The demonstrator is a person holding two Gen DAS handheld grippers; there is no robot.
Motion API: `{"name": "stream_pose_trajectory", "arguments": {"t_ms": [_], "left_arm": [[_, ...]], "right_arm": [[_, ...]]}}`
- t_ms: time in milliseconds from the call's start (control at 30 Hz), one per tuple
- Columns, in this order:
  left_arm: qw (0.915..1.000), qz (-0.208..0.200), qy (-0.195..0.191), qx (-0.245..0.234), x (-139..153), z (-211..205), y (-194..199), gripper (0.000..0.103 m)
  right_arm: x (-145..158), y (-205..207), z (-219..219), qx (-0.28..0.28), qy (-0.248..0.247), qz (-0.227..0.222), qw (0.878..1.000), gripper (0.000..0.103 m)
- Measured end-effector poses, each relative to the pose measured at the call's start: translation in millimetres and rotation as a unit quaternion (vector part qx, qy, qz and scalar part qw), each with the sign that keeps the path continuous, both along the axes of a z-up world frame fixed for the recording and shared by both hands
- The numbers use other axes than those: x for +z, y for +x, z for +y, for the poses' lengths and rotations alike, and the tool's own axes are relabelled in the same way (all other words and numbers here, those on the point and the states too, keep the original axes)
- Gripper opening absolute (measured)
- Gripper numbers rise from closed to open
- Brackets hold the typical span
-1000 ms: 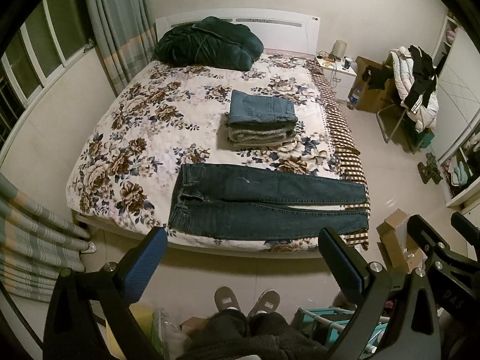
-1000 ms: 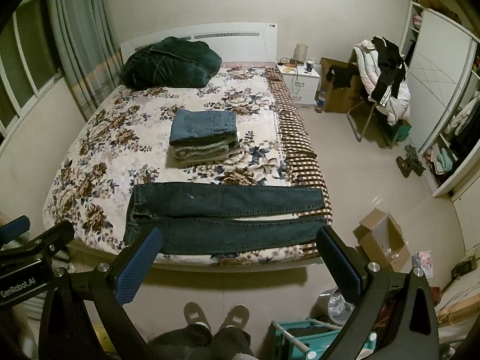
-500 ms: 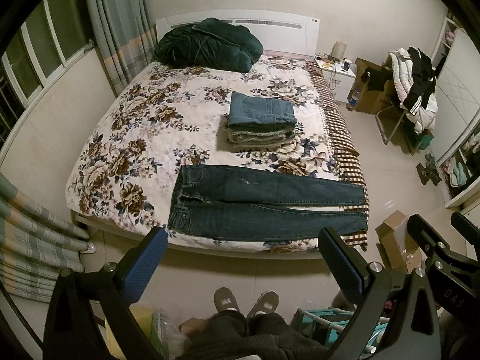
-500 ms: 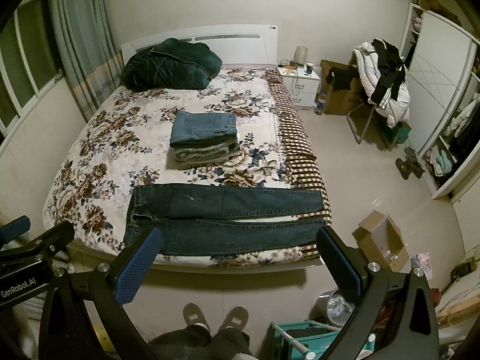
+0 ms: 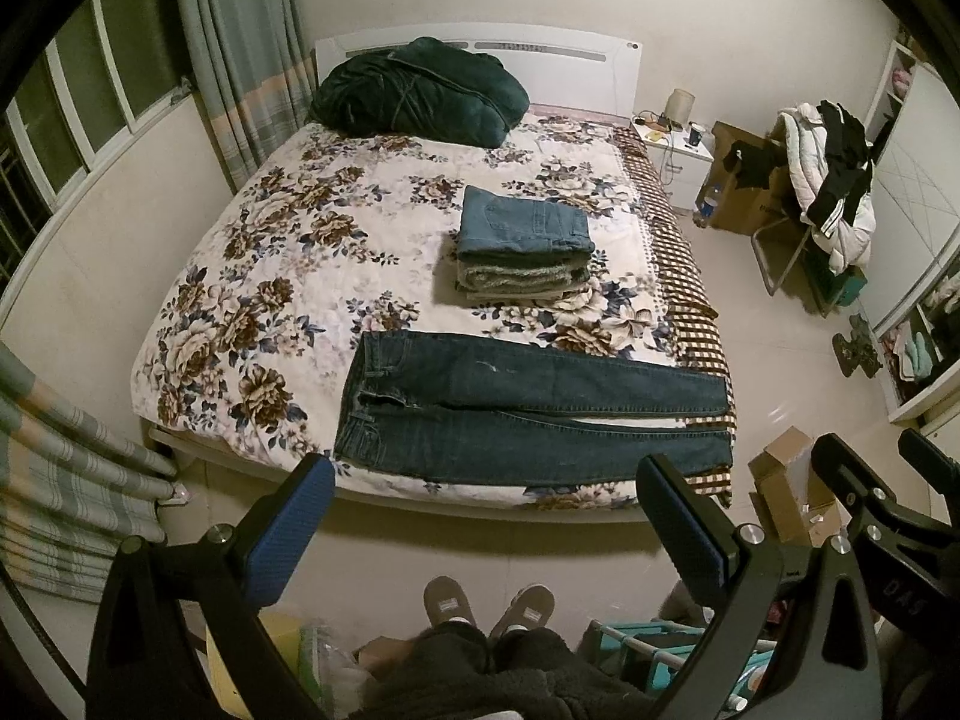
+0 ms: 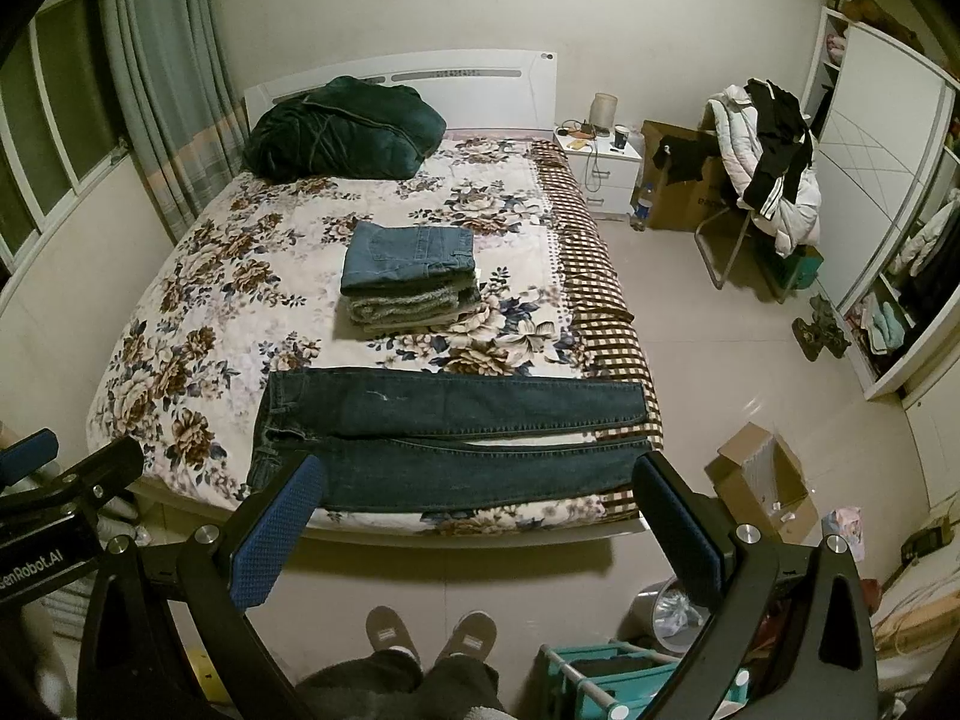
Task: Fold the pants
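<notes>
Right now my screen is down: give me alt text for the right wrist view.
Dark jeans lie flat and unfolded across the near edge of a floral bed, waistband left, legs right. The open right gripper hovers before them, holding nothing. Behind sits a stack of folded clothes, with a dark green quilt at the headboard.

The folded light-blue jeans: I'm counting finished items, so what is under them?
Under the folded light-blue jeans lies a grey folded garment, then a paler layer, all on the floral bedspread. How many pieces the stack holds cannot be told; only edges show.
</notes>
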State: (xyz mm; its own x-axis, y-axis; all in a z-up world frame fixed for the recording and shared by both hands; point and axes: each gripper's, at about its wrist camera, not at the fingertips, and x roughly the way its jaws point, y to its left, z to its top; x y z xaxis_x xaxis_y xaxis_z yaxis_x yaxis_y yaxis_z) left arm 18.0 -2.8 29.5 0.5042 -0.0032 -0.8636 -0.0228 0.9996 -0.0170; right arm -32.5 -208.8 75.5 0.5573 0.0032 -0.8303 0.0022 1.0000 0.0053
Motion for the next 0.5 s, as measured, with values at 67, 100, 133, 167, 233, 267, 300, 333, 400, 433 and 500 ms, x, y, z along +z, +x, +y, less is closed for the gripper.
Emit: {"name": "stream_pose_trajectory", "arguments": {"t_ms": [67, 100, 133, 167, 233, 267, 300, 333, 400, 433, 500], "left_arm": [[1.0, -0.001, 0.002, 0.0, 4.4, -1.9, 4.0, 0.103], [1.0, -0.001, 0.001, 0.0, 6.0, -2.1, 5.3, 0.103], [1.0, 0.0, -0.001, 0.001, 2.8, -0.3, 2.6, 0.103], [1.0, 0.0, -0.001, 0.002, 6.4, -1.6, 5.4, 0.103], [1.0, -0.001, -0.001, 0.001, 5.8, -2.2, 4.7, 0.103], [1.0, -0.001, 0.0, 0.001, 4.1, -0.9, 3.1, 0.103], [1.0, -0.001, 0.0, 0.001, 2.5, -0.3, 1.9, 0.103], [1.0, -0.001, 0.0, 0.001, 5.6, -2.0, 4.5, 0.103], [1.0, -0.001, -0.001, 0.0, 2.5, 0.3, 1.5, 0.103], [1.0, 0.0, -0.001, 0.001, 5.7, -1.1, 3.8, 0.103], [1.0, 0.002, 0.0, 0.002, 9.9, -5.2, 8.4, 0.103]], "right_arm": [[-0.5, 0.4, -1.0, -0.001, 0.0, 0.0, 1.0, 0.103], [-0.6, 0.6, -0.8, 0.0, 0.0, 0.0, 1.0, 0.103], [-0.3, 0.5, 0.3, -0.001, 0.0, 0.001, 1.0, 0.103], [-0.7, 0.6, -1.4, -0.001, 0.0, 0.0, 1.0, 0.103], [-0.8, 0.9, -1.2, 0.0, 0.0, 0.001, 1.0, 0.103], [-1.0, 0.9, -1.7, 0.0, 0.0, 0.001, 1.0, 0.103], [-0.9, 1.0, -1.5, 0.0, 0.0, 0.001, 1.0, 0.103], [-0.7, 0.9, -0.3, 0.0, 0.0, 0.002, 1.0, 0.103], [2.7, 3.2, 3.9, 0.0, 0.0, 0.002, 1.0, 0.103], [2.5, 3.1, 5.3, 0.0, 0.0, 0.002, 1.0, 0.103], [3.6, 4.3, 6.9, 0.001, 0.001, 0.004, 1.0, 0.103]]}}
